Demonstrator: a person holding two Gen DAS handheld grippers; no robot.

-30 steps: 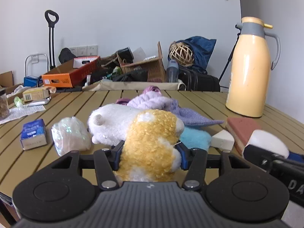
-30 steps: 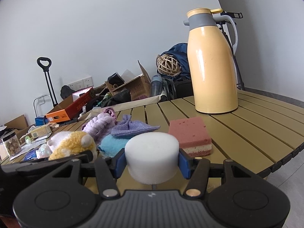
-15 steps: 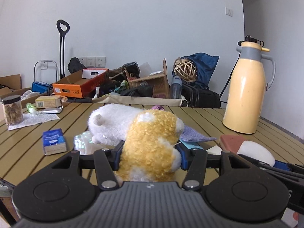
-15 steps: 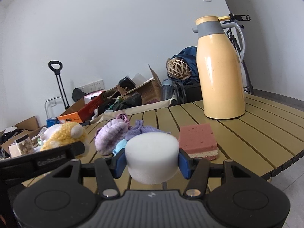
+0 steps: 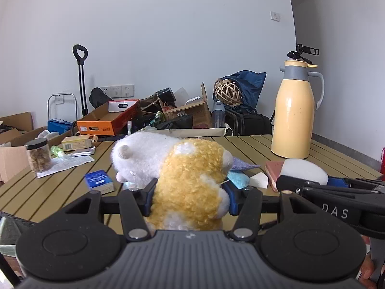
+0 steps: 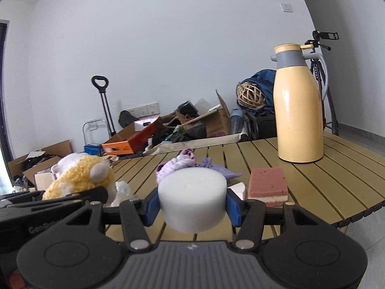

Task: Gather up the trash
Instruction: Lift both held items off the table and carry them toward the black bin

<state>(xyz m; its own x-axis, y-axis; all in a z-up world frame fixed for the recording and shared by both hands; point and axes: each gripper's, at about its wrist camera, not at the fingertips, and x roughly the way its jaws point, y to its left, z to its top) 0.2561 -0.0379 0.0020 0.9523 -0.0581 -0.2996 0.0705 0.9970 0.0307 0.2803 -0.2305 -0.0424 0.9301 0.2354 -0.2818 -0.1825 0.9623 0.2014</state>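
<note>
Plush toy (image 5: 190,183) between left fingers (image 5: 149,196)

Yellow thermos jug (image 5: 294,118) upright on slatted bench (image 6: 324,168), far right. Behind bench, floor clutter: orange box (image 5: 105,122), wicker ball (image 5: 228,91), trolley handle (image 5: 80,77), tripod (image 6: 324,48).

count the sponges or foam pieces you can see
3: a round white foam between the right gripper fingers, a pink sponge and a white wedge on the table. Others may be hidden.
</note>
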